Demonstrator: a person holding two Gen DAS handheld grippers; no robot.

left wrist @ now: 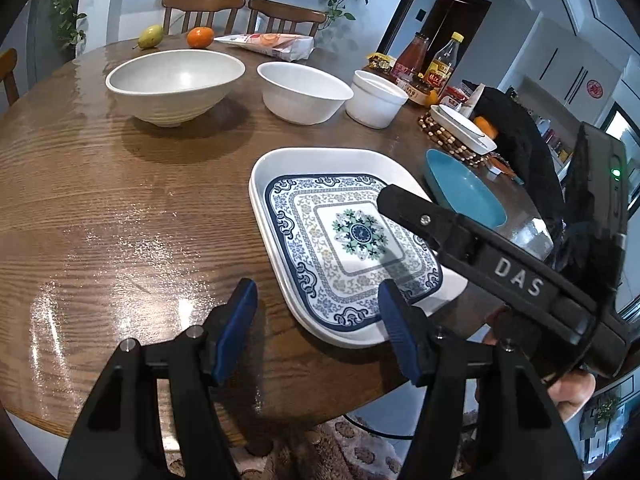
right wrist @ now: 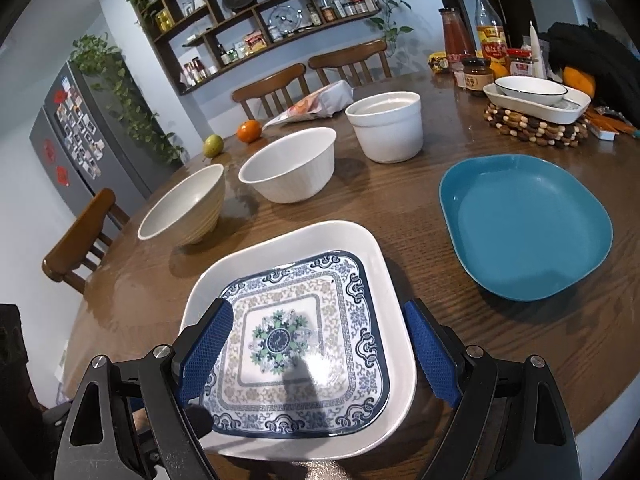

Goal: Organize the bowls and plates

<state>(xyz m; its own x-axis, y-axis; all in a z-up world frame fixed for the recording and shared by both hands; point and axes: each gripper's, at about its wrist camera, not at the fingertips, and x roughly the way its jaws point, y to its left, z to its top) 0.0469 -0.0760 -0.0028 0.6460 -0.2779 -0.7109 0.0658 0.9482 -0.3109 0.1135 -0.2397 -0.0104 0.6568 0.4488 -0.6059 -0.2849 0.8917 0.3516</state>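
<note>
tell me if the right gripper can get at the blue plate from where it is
Probably yes: the right gripper is open above the patterned plate, and the blue plate lies just to its right on the table with nothing between them.

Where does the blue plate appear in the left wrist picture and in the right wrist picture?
Left wrist: blue plate at centre right, partly hidden behind the other tool.
Right wrist: blue plate at right of centre, fully visible.
Shared landmark: the patterned square plate beside it.

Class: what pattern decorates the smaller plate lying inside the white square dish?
Blue-and-white floral scrollwork around a green medallion on the patterned plate; clearest from the right wrist.
</note>
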